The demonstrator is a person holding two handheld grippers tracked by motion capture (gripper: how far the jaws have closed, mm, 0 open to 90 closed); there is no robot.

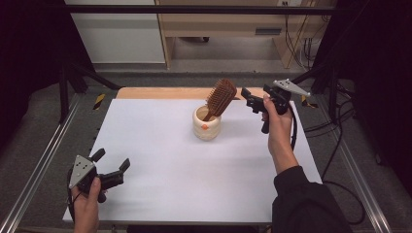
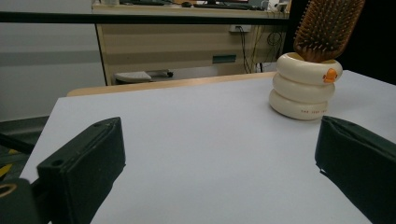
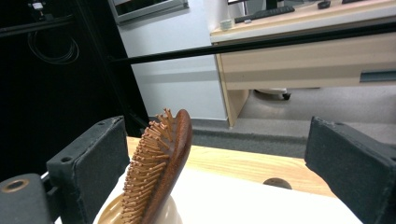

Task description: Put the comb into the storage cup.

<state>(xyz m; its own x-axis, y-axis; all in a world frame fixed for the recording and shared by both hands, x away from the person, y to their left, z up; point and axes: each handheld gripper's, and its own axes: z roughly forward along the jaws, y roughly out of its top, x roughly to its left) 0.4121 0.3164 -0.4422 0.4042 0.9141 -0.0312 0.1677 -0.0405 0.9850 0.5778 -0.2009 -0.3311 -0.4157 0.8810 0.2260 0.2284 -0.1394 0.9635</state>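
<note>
From the high view, a wooden paddle hairbrush (image 1: 221,97) stands handle-down in a cream ringed holder (image 1: 206,124) near the middle of the counter's (image 1: 160,160) far edge, its head leaning toward the right. The right gripper (image 1: 248,97) hovers just right of the brush head, fingers wide apart and holding nothing. The left gripper (image 1: 111,162) rests at the near left corner of the counter, fingers spread and empty.

In the left gripper view, both fingers (image 2: 84,163) stand far apart over bare counter, with the holder (image 2: 303,88) and hairbrush (image 2: 327,28) well beyond them.

In the right gripper view, the fingers (image 3: 91,158) gape wide; the hairbrush (image 3: 161,168) rises between them, close to the left one, touching neither.
</note>
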